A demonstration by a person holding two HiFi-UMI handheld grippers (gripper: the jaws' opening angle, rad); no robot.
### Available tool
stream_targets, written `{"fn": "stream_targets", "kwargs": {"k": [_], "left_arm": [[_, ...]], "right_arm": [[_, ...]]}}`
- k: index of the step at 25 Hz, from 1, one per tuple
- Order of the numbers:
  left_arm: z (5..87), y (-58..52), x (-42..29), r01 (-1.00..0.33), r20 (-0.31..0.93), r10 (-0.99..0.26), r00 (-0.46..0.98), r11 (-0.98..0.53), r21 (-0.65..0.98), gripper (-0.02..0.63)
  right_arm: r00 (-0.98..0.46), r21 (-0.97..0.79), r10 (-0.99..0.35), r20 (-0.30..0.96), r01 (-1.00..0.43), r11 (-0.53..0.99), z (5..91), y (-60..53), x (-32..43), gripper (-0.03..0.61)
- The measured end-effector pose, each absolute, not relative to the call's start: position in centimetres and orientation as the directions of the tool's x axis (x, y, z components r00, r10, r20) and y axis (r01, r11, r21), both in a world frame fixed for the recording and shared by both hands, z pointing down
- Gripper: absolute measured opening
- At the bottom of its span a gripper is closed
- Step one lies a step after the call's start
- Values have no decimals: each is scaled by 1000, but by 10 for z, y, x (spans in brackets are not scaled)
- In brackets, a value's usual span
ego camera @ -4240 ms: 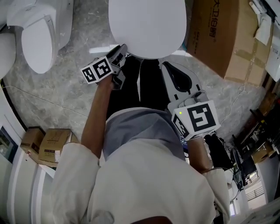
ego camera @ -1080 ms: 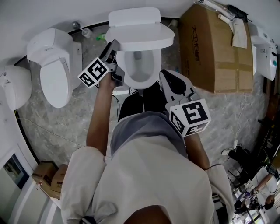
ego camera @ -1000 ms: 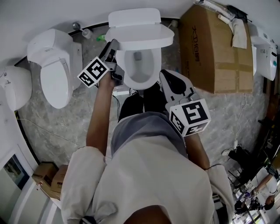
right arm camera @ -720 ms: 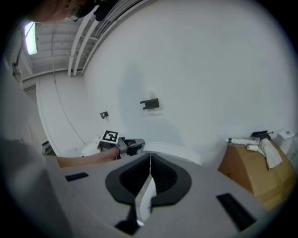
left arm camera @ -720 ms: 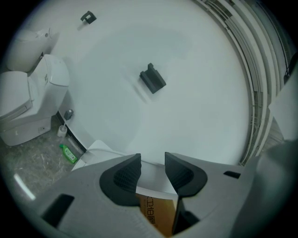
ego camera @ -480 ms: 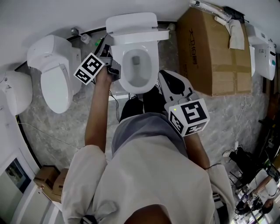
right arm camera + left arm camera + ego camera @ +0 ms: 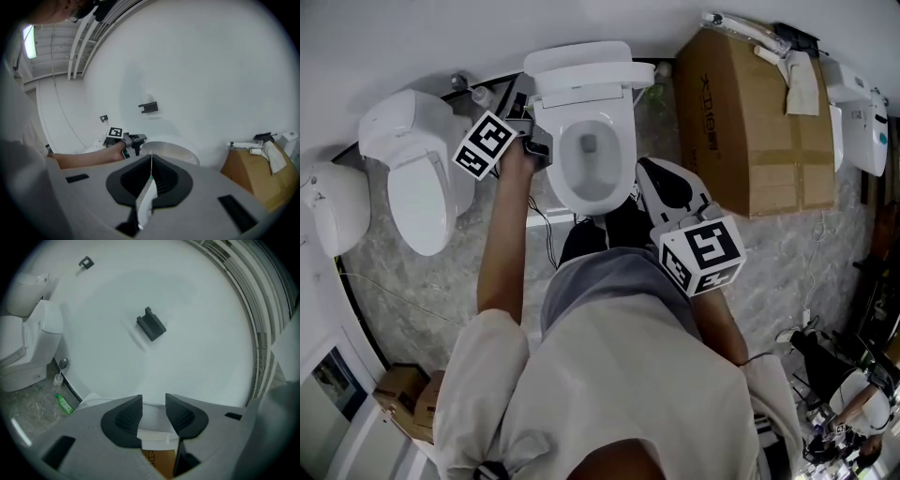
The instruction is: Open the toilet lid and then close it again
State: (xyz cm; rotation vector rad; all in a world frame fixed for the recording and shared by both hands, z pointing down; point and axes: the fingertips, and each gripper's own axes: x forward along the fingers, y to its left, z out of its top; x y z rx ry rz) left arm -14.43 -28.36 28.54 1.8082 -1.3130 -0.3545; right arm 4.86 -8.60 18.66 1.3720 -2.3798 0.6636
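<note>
At the middle toilet, the white oval plastic lid (image 7: 595, 84) stands raised behind the open bowl (image 7: 586, 178), its left edge grasped by the left hand-held gripper (image 7: 153, 404). The right hand-held gripper (image 7: 151, 164), clenched and empty, hovers near the bowl's front.

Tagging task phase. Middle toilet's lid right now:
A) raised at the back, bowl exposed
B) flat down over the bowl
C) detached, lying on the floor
A: the toilet lid stands raised at the back, the bowl open below it, with the left gripper on its left edge.
</note>
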Motion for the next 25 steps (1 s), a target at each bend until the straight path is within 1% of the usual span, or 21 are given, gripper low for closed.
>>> {"fn": "stream_targets", "kwargs": {"k": [25], "left_arm": [[274, -366, -141, -680, 223, -905, 363, -93, 727, 129]], "right_arm": [[-496, -224, -714, 494, -866, 447, 192, -125, 77, 12]]}}
